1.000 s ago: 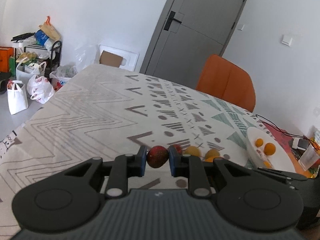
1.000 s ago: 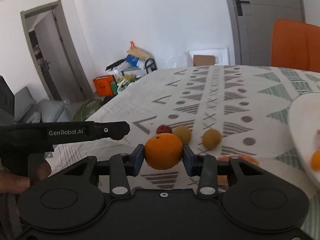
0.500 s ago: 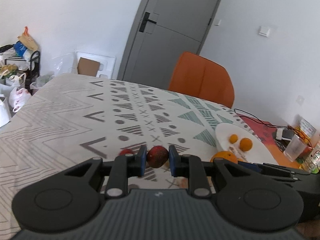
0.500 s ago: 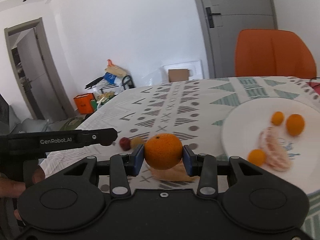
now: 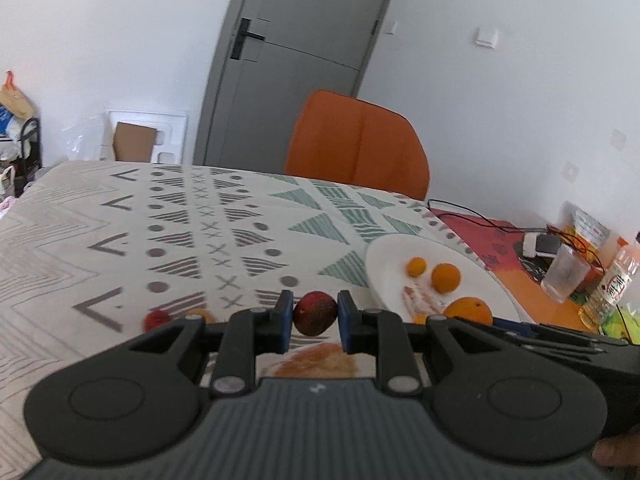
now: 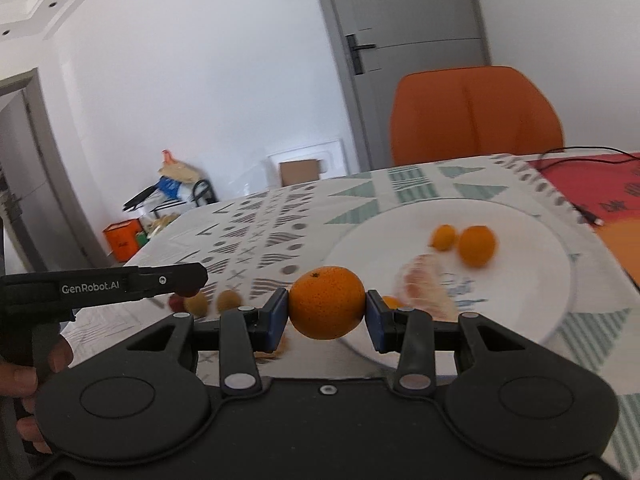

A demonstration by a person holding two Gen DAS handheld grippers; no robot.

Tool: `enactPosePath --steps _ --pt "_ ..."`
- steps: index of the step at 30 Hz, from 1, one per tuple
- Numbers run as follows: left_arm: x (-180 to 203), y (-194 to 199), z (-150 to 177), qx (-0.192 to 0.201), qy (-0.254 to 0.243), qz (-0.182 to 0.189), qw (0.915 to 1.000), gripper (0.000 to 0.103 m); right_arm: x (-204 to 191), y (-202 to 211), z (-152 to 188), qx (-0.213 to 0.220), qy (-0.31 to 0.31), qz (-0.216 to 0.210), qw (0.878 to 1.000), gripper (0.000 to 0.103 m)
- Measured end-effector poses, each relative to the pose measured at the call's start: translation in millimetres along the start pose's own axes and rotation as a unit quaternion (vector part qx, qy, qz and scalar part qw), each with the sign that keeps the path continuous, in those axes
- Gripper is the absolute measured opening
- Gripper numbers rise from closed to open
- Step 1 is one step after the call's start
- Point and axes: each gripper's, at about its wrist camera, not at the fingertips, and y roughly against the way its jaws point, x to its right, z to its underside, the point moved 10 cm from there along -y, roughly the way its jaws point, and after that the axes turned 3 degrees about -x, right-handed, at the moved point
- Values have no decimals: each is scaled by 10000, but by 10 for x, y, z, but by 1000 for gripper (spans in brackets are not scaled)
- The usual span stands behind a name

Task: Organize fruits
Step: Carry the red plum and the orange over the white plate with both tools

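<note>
Both jaws held fruit: right gripper (image 6: 327,312) the orange (image 6: 326,302), left gripper (image 5: 312,320) the red fruit (image 5: 315,313). I'd lower each onto bare plate (image 6: 520,300) before releasing, clear of the peeled segments (image 6: 424,280).

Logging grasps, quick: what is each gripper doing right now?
Left gripper: closed on the dark red fruit.
Right gripper: closed on the orange, near the white plate.

Bare patterned cloth on the table (image 5: 120,216) left of the white plate (image 6: 532,312), open for passage. Plate's near half free; far half taken by two small oranges (image 6: 476,245) and peeled segments (image 6: 424,286). Right of plate: cable (image 5: 476,216), plastic cup (image 5: 564,276), bottle (image 5: 608,284) crowding that side.
</note>
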Motion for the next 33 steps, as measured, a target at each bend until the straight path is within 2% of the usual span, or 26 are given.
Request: enactPosePath --steps 17,33 --pt "676 -388 7 -217 -572 283 9977 21 762 247 89 214 -621 412 9970 39" --pt "1043 -686 51 -384 -808 514 9947 21 998 377 58 450 -773 543 9945 43"
